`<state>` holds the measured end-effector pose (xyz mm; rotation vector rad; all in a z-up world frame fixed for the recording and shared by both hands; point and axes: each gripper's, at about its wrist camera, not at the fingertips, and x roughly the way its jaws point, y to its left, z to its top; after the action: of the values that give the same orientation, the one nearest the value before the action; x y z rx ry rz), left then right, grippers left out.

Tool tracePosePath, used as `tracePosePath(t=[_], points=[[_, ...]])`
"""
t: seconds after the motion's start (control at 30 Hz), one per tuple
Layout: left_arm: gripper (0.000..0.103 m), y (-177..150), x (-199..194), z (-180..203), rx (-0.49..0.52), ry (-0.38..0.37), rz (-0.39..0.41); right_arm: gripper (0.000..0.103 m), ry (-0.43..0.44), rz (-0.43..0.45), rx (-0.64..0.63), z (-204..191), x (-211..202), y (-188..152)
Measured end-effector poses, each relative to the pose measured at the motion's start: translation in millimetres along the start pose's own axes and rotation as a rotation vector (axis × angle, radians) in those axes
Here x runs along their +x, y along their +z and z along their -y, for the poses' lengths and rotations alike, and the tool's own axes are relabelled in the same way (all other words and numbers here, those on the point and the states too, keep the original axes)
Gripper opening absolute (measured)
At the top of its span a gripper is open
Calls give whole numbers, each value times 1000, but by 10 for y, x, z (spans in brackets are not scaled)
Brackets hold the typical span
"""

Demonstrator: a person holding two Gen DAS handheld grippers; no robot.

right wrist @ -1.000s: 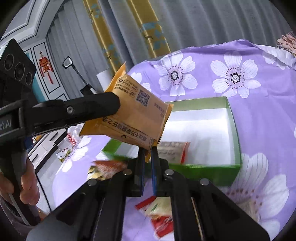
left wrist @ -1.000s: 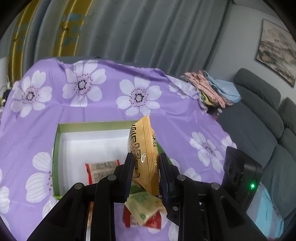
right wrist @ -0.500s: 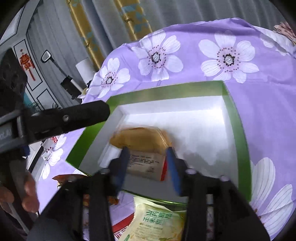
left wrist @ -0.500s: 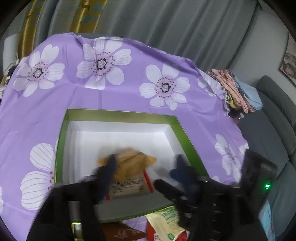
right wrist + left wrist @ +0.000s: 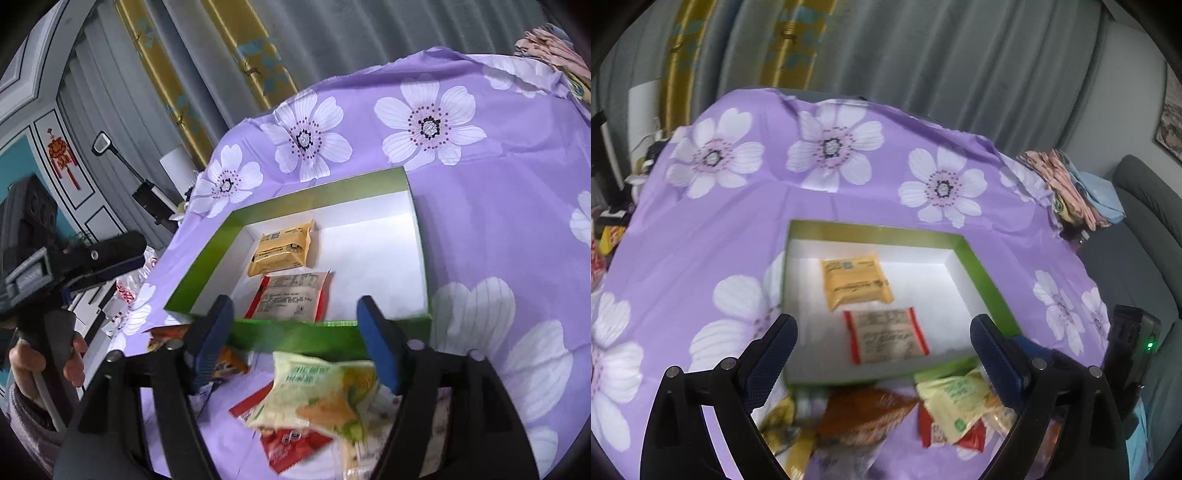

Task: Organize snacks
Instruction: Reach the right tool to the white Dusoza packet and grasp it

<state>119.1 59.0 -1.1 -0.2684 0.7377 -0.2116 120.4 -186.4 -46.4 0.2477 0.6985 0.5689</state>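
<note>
Both tools are hanging over the near side of the green box (image 5: 982,273), and both are standing wide open with nothing between their fingers. The loose pile of snacks is lying on the purple floral cloth (image 5: 738,206) just outside the box's near wall, directly under the two tools.

The right gripper (image 5: 295,339) is sitting almost straight above the yellow-green packet (image 5: 317,387), which is lying on top of a red packet (image 5: 291,443) and touching it. This packet's long axis is running roughly from the gripper toward the box wall, slightly slanted, so its narrow width looks set across the open fingers. By my reading the right gripper is the nearer one for this piece.

The left gripper (image 5: 882,343) is hovering over the orange-brown packet (image 5: 864,417), which is lying left of the yellow-green one, its long axis crosswise to the fingers; a turn of the wrist would probably be needed there.

Beyond the near wall, inside the box, a red-edged white packet (image 5: 886,336) is lying flat close to that wall, and a yellow packet (image 5: 855,282) is lying just past it, toward the far wall. The right half of the box floor is showing bare white.
</note>
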Motion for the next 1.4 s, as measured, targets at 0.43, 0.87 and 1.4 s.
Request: tracePosePath(t=[0.43, 0.87, 1.4], points=[[100, -774, -180, -376, -111, 94, -73, 92, 158, -42, -53, -267, -240, -464], [100, -1276, -65, -498, -186, -89, -150, 88, 214, -268, -286, -981, 252, -1009], [96, -1253, 116, -402, -104, -118, -177, 67, 194, -306, -326, -1128, 672, -952]])
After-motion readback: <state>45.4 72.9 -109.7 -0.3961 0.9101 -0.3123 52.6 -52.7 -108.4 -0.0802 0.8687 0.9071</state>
